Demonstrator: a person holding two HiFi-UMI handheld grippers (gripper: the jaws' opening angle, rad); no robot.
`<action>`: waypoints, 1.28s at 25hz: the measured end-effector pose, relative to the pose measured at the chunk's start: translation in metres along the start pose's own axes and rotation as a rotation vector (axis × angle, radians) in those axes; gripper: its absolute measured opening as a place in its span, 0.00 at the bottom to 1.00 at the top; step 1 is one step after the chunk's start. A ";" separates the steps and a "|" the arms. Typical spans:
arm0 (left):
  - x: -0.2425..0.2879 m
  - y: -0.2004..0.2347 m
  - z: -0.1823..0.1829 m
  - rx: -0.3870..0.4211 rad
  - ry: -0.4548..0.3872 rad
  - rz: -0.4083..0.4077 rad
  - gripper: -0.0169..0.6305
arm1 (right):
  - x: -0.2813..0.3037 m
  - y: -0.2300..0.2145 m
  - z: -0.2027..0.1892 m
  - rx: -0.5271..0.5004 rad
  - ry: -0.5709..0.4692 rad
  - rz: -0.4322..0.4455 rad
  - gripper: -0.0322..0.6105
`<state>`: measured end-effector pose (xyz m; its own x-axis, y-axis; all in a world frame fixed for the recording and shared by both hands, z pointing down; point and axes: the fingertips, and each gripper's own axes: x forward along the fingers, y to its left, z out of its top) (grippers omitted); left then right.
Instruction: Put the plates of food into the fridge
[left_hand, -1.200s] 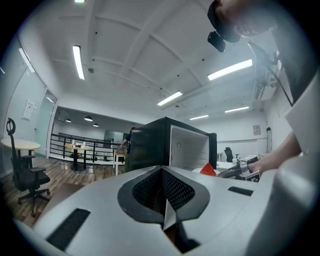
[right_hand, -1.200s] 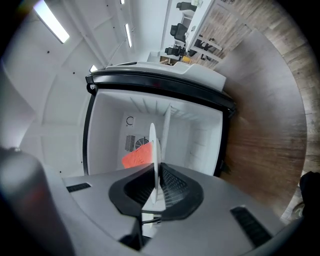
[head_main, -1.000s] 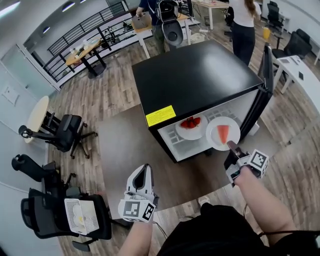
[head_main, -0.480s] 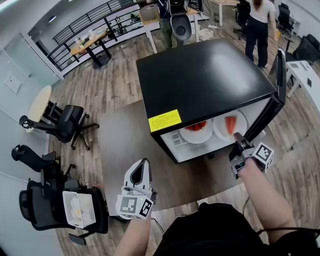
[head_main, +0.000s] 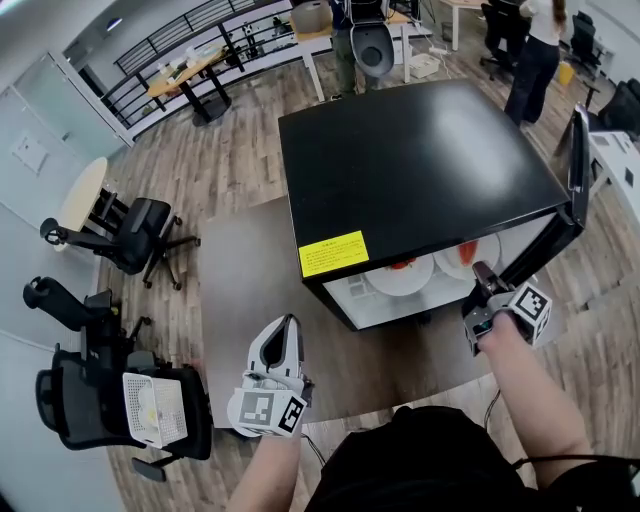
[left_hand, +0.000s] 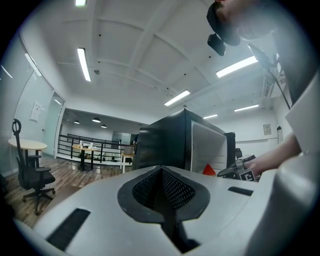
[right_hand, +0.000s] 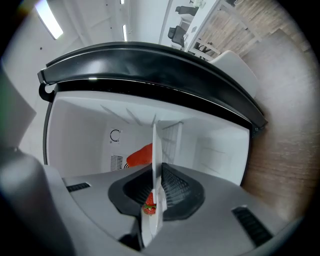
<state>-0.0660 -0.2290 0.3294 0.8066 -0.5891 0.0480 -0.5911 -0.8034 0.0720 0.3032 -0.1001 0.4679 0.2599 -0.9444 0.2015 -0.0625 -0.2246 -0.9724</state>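
Inside the fridge (head_main: 420, 170), the left plate (head_main: 400, 280) and right plate (head_main: 452, 265) lie side by side; its door (head_main: 578, 150) stands open at the right. The right tongs (head_main: 481, 272) grip the right plate's near rim. Chairs (head_main: 130, 235) stand well to the left.

Boxy black metal fridge (head_main: 420, 170) carries a yellow rectangular sticker (head_main: 334, 253); the round white ceramic plate (head_main: 450, 263) holds red fruit (right_hand: 141, 155).

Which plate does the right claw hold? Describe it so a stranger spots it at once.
Find the black fridge, open in front, door at the right. Inside, take the plate nearest that door. Unlike the left plate, it bears a red wedge and sits in the right claw.
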 end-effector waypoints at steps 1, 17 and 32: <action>0.002 0.000 0.001 0.001 0.000 0.002 0.03 | 0.003 0.000 0.001 0.010 0.002 -0.002 0.10; 0.007 0.005 -0.009 0.011 0.033 0.050 0.03 | 0.040 0.007 0.004 0.037 0.028 0.000 0.11; 0.012 -0.010 -0.007 0.026 0.030 0.040 0.03 | 0.037 0.027 0.002 -0.247 0.089 -0.089 0.48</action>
<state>-0.0508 -0.2272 0.3361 0.7818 -0.6183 0.0799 -0.6225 -0.7815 0.0433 0.3135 -0.1401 0.4491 0.1894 -0.9334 0.3048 -0.2794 -0.3488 -0.8946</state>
